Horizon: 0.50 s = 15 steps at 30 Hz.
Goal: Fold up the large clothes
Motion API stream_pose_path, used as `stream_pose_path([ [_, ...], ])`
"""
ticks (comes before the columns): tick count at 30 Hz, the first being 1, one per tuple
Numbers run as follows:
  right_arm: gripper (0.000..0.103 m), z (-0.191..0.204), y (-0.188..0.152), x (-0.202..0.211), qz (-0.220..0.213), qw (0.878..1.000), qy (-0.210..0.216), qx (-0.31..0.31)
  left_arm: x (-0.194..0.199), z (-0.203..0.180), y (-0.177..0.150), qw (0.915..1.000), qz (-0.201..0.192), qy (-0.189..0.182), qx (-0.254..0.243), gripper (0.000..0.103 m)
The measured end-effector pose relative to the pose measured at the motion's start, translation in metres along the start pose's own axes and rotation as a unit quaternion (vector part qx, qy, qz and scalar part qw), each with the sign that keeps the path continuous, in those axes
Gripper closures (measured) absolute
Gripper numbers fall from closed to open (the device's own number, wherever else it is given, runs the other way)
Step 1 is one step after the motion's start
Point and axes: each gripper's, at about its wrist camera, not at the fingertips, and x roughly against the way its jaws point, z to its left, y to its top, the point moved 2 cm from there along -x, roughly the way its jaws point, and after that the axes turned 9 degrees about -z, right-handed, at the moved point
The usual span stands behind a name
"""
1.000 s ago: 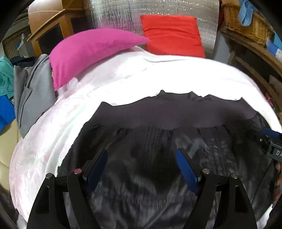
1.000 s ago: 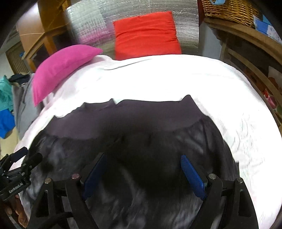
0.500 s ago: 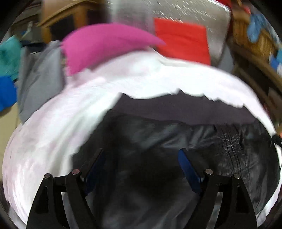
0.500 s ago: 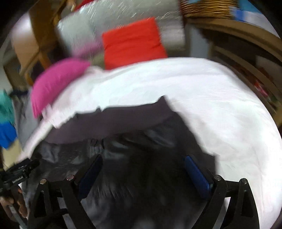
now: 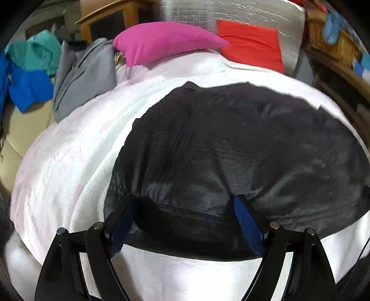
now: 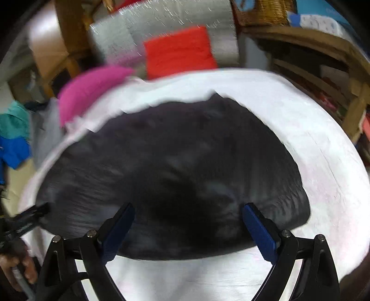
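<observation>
Left wrist view: the left tool [image 5: 185,203] hangs over the near edge of the black garment [image 5: 231,150] with its blue pads spread wide and nothing pinched between them; both pad tips sit just above the garment's near hem. The garment lies folded into a broad dark mound on the bed's white blanket [image 5: 69,166], its far edge reaching toward the pillows. At the far left of the bed rests a pink pillow [image 5: 166,44], with a red pillow [image 5: 252,48] to its right against a silver quilted panel [image 5: 231,14]. Left of the bed lie a grey garment [image 5: 81,76], a blue garment [image 5: 25,90] and a teal garment [image 5: 39,51].

Right wrist view: the picture is blurred. The right tool [image 6: 187,208] is also spread wide, its jaws having just been opening, with nothing gripped; the black garment [image 6: 185,162] lies under and beyond its pads on the white blanket [image 6: 323,162]. At the near left edge the left tool [image 6: 27,217] shows beside the garment's left side, a hand [image 6: 20,266] on its handle. A wicker basket [image 6: 266,11] sits on the shelf at the far right
</observation>
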Motion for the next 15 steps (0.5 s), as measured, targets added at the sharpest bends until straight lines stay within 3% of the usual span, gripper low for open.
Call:
stream_pose_path([
  [3, 0.006, 0.006, 0.002, 0.013, -0.01, 1.0, -0.017, 0.015, 0.017, 0.001, 0.005, 1.0, 0.0, 0.001, 0.005, 0.017],
  [5, 0.006, 0.008, 0.008, 0.031, -0.04, 0.999, 0.003, 0.003, 0.035, 0.004, 0.011, 0.9996, -0.02, -0.006, 0.019, 0.017],
  [8, 0.002, 0.005, 0.01, 0.044, -0.071, 0.997, -0.011, 0.005, 0.054, 0.002, 0.013, 0.9993, -0.031, -0.008, 0.019, 0.017],
  [12, 0.002, -0.033, -0.005, 0.007, -0.003, 0.998, -0.036, -0.054, 0.072, -0.004, 0.008, 0.9991, -0.033, -0.016, 0.022, 0.017],
  [15, 0.002, -0.041, 0.0, 0.028, -0.026, 0.997, -0.021, -0.075, 0.083, -0.006, 0.004, 0.9991, -0.031, -0.017, 0.025, 0.017],
])
